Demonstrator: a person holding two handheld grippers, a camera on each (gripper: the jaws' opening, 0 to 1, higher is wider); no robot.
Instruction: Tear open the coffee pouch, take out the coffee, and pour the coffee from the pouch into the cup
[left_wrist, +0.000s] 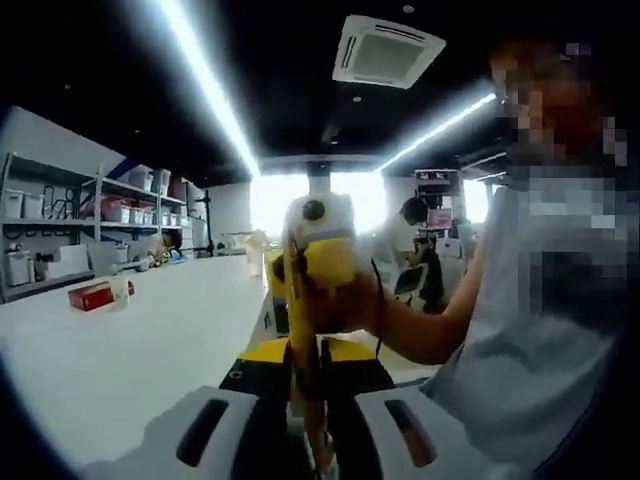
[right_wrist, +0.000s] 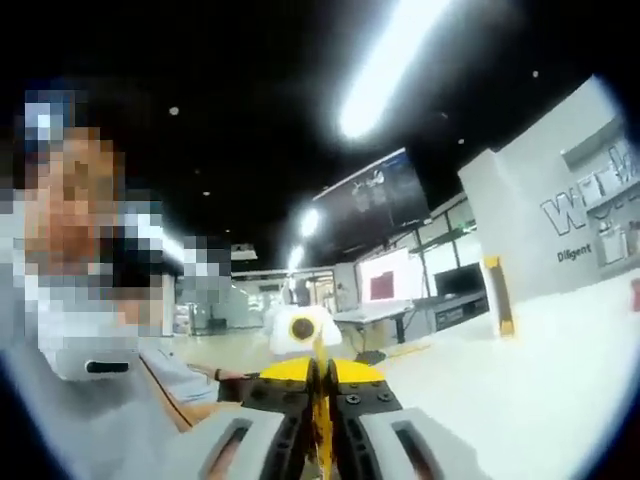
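Fingers of both grippers pinch the yellow coffee pouch (left_wrist: 322, 262) edge-on at lower centre of each view, above the white bench (left_wrist: 130, 340). Thin, light and floppy, it should tear best gripped beside its top edge.

The thin yellow coffee pouch (right_wrist: 322, 420) is seen edge-on between the right gripper's jaws, so its print cannot be read. In the left gripper view the small red box (left_wrist: 91, 295) and pale cup (left_wrist: 120, 291) on the white table (left_wrist: 150, 340) are blurred.
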